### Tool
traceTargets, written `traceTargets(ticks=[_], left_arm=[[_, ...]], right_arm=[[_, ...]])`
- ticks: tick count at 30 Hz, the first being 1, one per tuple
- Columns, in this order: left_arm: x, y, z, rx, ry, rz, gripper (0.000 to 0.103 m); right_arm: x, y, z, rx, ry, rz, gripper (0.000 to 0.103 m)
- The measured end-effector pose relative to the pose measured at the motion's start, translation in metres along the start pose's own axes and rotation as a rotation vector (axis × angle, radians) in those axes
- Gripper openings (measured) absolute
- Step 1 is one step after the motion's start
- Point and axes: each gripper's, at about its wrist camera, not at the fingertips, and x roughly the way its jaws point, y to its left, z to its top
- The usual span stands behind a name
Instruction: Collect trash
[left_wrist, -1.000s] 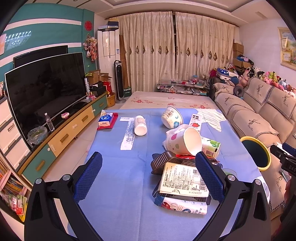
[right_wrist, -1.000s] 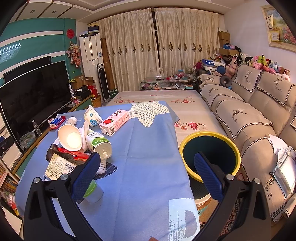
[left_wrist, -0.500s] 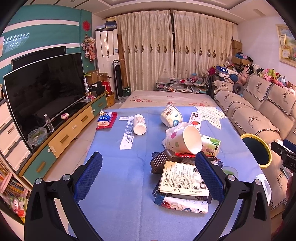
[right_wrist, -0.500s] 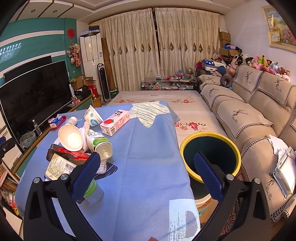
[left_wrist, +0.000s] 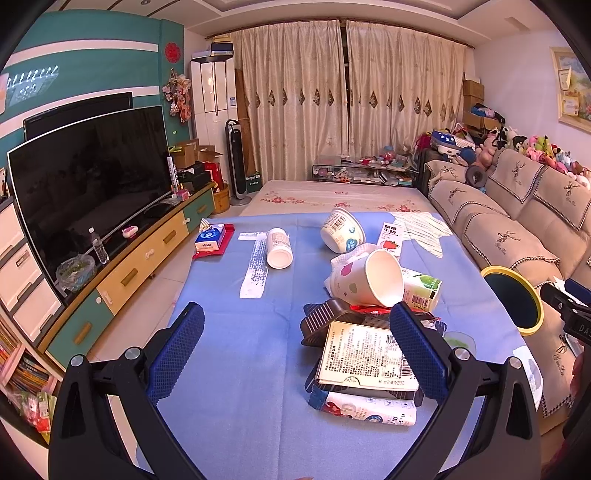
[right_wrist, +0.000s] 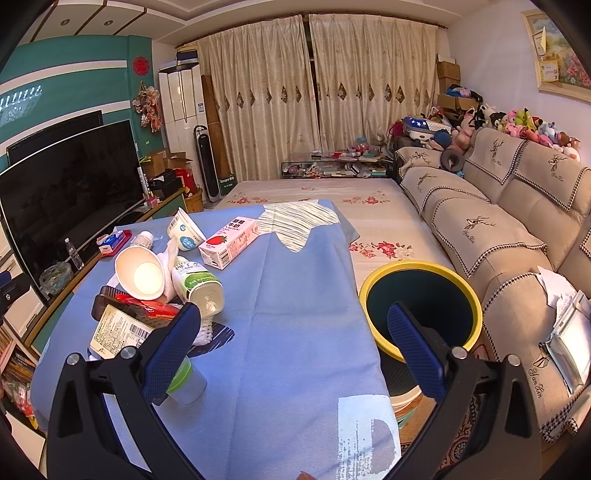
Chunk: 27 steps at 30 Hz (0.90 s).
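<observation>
On the blue-clothed table (left_wrist: 229, 369), trash lies in a heap and nothing is yet picked up. The left hand-held gripper (left_wrist: 295, 350) hovers with jaws wide and empty; just ahead and to its right sits a flat labelled packet (left_wrist: 364, 356) atop a printed carton (left_wrist: 364, 411), with a tipped paper cup (left_wrist: 364, 278) beyond. The right hand-held gripper (right_wrist: 293, 341) is likewise spread and empty; the heap lies to its left, and the yellow-rimmed bin (right_wrist: 421, 295) stands off the table edge, ahead and slightly right. A sound first grasp would likely close on the packet's edge, not the whole stack.
</observation>
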Motion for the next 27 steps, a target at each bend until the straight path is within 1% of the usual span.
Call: traceTargets(ticks=[27], left_arm=[[0.0016, -0.0028, -0.0017, 0.008, 0.002, 0.000, 0.099]], right_arm=[[0.0011, 0.0007, -0.0009, 0.002, 0.004, 0.000, 0.097]])
